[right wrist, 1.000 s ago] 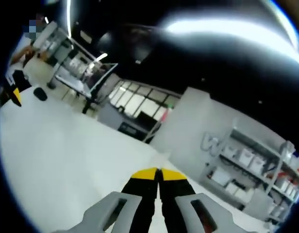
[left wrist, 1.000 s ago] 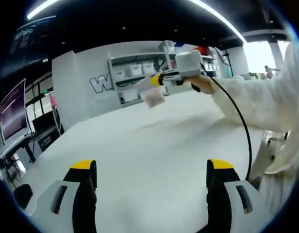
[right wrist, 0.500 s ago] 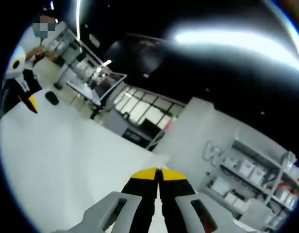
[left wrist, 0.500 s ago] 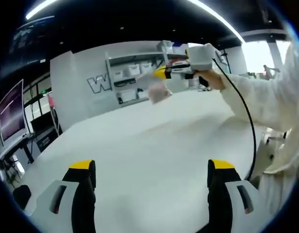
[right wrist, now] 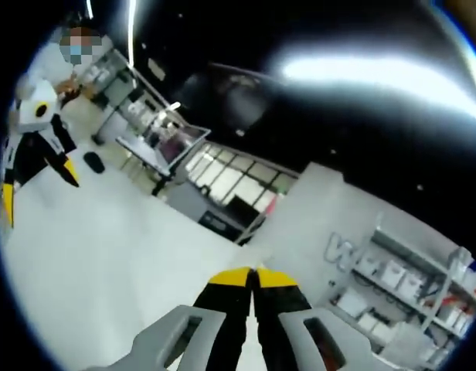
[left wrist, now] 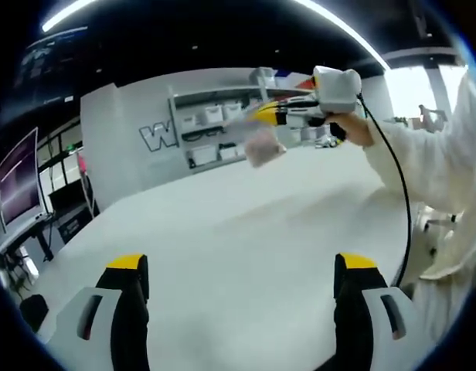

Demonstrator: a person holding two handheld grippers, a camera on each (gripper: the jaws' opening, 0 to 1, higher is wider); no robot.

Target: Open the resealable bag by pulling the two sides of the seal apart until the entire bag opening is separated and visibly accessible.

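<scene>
Left gripper (left wrist: 242, 267) jaws spread wide over the white table (left wrist: 246, 232), holding nothing, right gripper (left wrist: 257, 116) jaws pressed together, pinching the resealable bag (left wrist: 263, 147), bag contents blurred

Resealable bag (left wrist: 263, 145) is motion-blurred in the left gripper view, hanging at the right gripper (left wrist: 263, 116) tips; its seal and whether the opening is parted can't be told, contents just a pinkish smear. In the right gripper view the right gripper's jaws stand together, no bag visible between them, so the grip itself is hidden there. Left gripper (left wrist: 242, 270) is cut off by the bottom edge in its own view. In the right gripper view the left gripper (right wrist: 33, 166) is partly cut by the picture's left edge and blurred. Shelf (left wrist: 215, 124) bins are too small to read. White table (left wrist: 238, 232) runs out of frame.
</scene>
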